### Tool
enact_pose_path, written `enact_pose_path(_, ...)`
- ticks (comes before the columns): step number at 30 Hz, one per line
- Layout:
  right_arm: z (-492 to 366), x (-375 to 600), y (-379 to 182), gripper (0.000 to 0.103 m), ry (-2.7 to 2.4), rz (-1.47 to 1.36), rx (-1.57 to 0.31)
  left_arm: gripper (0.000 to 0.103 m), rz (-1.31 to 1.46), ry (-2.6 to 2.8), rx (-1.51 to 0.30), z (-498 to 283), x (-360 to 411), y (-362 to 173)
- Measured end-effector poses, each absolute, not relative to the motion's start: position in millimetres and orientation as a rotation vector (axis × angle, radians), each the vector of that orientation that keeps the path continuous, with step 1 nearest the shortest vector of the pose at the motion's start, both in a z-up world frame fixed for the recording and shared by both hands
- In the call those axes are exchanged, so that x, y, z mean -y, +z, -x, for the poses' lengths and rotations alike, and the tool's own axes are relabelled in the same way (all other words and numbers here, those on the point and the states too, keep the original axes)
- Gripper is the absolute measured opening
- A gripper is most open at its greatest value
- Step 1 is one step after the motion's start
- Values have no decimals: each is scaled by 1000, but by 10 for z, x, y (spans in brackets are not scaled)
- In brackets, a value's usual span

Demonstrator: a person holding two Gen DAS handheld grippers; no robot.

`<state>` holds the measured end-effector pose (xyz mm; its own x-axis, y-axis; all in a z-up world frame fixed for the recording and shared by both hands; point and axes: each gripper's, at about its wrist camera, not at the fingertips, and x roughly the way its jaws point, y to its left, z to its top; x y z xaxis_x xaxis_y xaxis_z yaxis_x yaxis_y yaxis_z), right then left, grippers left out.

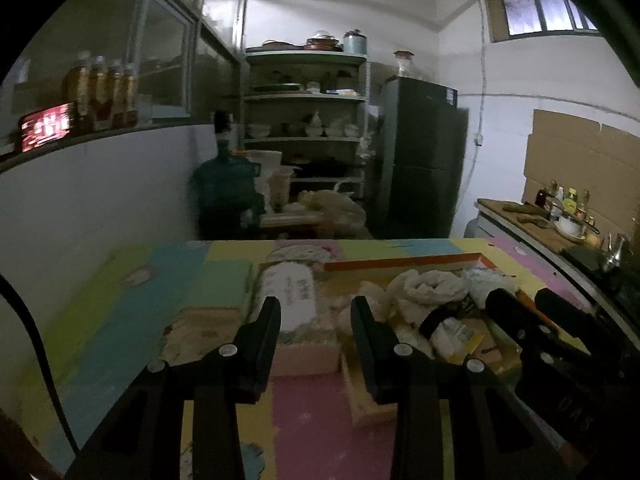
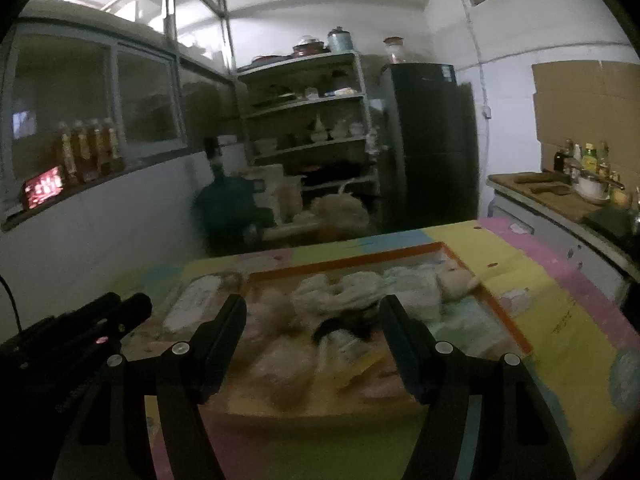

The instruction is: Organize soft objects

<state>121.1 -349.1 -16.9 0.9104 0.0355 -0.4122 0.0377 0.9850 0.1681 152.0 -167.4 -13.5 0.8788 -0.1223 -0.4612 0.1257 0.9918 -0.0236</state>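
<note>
Play mat (image 2: 532, 280): it is covering the whole table in pastel squares of yellow, pink, blue and green, and it is carrying everything of the task.
Shelf rack (image 2: 308, 120): it is standing at the back wall; I am counting four boards, holding bowls and pots too small to count.
Fridge (image 2: 436, 140): one dark fridge is standing just beside the rack, with one jar on top.
Tray (image 2: 352, 261): one shallow tray with an orange rim is lying on the mat in front of me; the soft objects are lying inside it.
Soft objects (image 2: 340, 292): a heap of pale cloth pieces is filling the tray; one beige plush toy (image 2: 456, 280) is lying at its far right corner and one dark item in the middle. The blur is not letting me count the cloths.
White packet (image 1: 294, 296): one packet with print is lying to the left of the tray, on a flat box.
Bottles (image 2: 88, 152): four amber bottles are standing in a row on the left ledge.
Right gripper (image 2: 312, 312): I am holding it above the near side of the tray, its jaws standing wide, with nothing between them.
Left gripper (image 1: 316, 316): I am holding it over the packet, its jaws standing narrower but apart, gripping nothing.
</note>
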Motion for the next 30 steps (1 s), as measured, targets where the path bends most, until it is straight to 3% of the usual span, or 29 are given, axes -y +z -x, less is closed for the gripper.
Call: enact_pose_path(30, 163, 2553, -20, 71, -50, -103, -326, 36, 29, -73, -387, -60, 913, -74)
